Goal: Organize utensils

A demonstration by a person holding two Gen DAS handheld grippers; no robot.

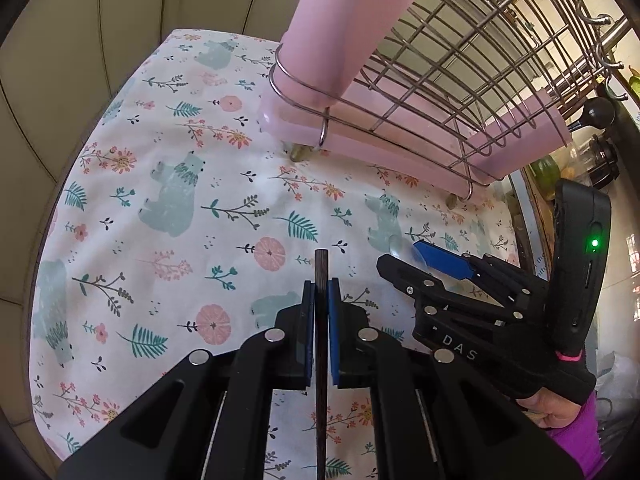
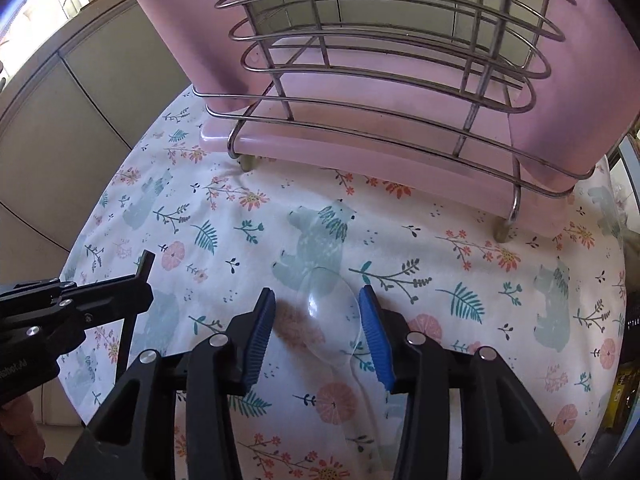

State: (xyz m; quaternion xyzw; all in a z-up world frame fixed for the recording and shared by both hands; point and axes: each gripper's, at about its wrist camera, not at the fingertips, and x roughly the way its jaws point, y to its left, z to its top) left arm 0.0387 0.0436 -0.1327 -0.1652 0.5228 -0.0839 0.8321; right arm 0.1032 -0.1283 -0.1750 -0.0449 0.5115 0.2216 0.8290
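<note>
Closing in on a clear spoon while a chopstick waits in the other hand

Holding a thin dark wooden chopstick (image 1: 321, 320), the left gripper (image 1: 320, 292) has its blue-padded fingers (image 1: 308, 320) pinched nearly together on the stick, which runs lengthwise between them and pokes out past the tips above the floral cloth-covered table (image 1: 160, 200). To its right, the right gripper (image 2: 320, 320) stands wide apart with nothing gripped; a clear plastic spoon (image 2: 332, 312) lies flat on the cloth between its fingers (image 2: 260, 336), the bowl toward the tips and the handle trailing back under the tool.

To do this pickup well, I judge the fingers should come down to the cloth on both sides of the spoon's neck, where it is narrow, and close squarely; the bowl is rounded and slick and would likely squirt out.

Behind, the steel wire utensil rack with pink plastic cups and tray (image 2: 360, 92) stands near, its wire front rising between the grippers and the cups. The two grippers sit close together, so clashing is a risk
</note>
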